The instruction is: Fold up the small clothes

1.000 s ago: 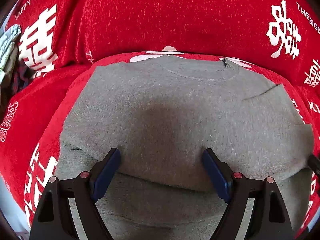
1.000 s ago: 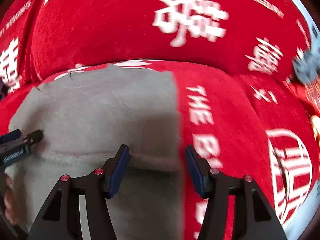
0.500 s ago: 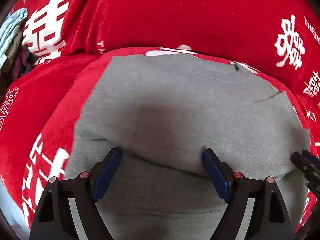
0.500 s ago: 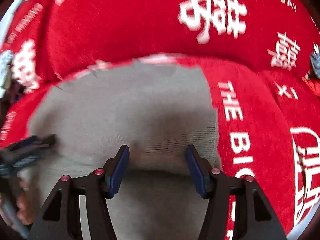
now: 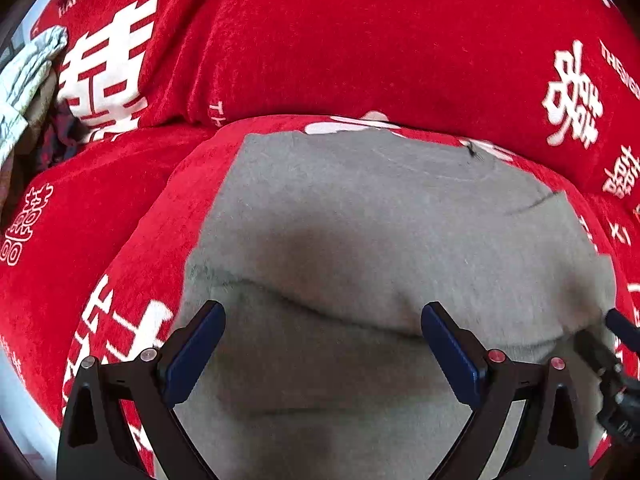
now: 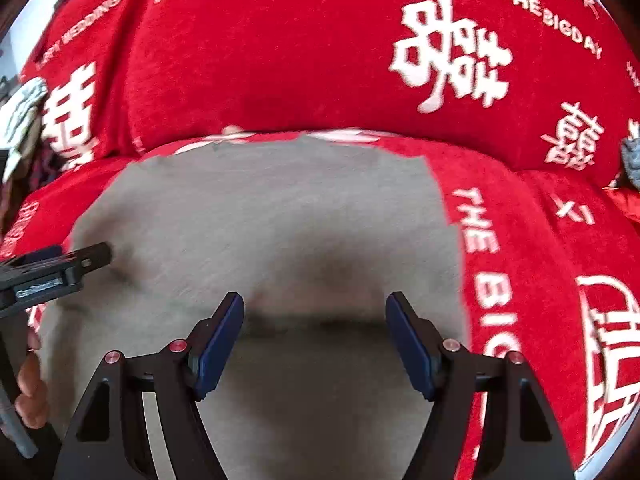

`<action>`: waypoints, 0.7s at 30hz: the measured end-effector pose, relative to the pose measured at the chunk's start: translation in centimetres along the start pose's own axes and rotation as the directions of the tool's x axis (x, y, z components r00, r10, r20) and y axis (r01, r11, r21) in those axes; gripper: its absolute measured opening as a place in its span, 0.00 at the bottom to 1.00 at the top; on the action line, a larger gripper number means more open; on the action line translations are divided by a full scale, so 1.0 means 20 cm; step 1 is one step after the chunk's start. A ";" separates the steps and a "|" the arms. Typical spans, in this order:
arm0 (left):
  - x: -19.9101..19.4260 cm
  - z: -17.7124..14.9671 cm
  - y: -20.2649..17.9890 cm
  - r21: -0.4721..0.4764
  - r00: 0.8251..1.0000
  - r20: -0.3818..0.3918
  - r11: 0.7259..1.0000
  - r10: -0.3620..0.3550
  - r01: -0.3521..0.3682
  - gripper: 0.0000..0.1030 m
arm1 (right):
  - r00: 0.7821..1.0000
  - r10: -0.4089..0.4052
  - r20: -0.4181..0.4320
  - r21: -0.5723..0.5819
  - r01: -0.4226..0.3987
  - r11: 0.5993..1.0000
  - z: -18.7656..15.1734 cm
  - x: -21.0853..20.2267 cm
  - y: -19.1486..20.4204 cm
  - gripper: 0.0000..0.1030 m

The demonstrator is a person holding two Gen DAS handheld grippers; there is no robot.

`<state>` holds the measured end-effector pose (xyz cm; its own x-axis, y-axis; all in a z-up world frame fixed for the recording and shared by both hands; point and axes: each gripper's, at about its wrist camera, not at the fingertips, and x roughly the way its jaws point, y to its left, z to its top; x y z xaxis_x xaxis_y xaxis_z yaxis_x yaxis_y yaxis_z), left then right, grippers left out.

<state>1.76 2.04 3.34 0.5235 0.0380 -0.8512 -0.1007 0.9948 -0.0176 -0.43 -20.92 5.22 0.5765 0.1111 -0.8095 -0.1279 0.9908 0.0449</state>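
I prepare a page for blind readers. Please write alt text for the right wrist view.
An open right hand-held gripper with blue pads hovers over the folded edge of a grey knitted garment lying on a red velvet cloth with white wedding lettering. The left hand-held gripper reaches in at the garment's left side.

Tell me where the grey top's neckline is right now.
In the left wrist view the neckline sits at the grey top's far edge, against the red cover.

Left tongs [image 5: 322, 346] and right tongs [image 6: 314, 340] side by side, jaws spread wide, both empty.
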 end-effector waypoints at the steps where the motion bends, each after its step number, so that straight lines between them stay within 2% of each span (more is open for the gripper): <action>1: 0.01 -0.02 -0.01 0.017 1.000 -0.004 1.000 0.009 -0.009 0.96 | 1.000 0.011 -0.009 -0.005 -0.011 1.000 -0.02 0.01 0.02 0.74; 4: 0.07 -0.07 -0.02 0.040 0.998 -0.037 0.998 0.042 -0.041 0.96 | 0.997 -0.019 -0.072 -0.021 0.018 1.000 -0.09 0.10 0.05 0.74; 6: 0.06 -0.11 0.00 0.028 1.000 -0.012 0.999 0.026 -0.025 0.97 | 0.999 -0.039 -0.012 -0.041 0.038 0.998 -0.14 0.09 0.07 0.75; 8: 0.05 -0.12 0.00 0.036 1.000 -0.009 0.999 0.025 -0.025 0.97 | 0.999 -0.044 0.006 -0.036 0.044 0.998 -0.17 0.08 0.08 0.76; 21: -0.02 -0.23 0.06 0.002 1.000 0.004 1.000 -0.009 0.009 0.99 | 0.997 -0.047 0.069 -0.041 0.050 0.998 -0.32 0.02 0.10 0.78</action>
<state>-2.46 2.77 1.23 0.5278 0.0290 -0.8489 -0.0944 0.9952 -0.0247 -5.62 -19.43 1.31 0.6360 0.0696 -0.7685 -0.1324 0.9910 -0.0198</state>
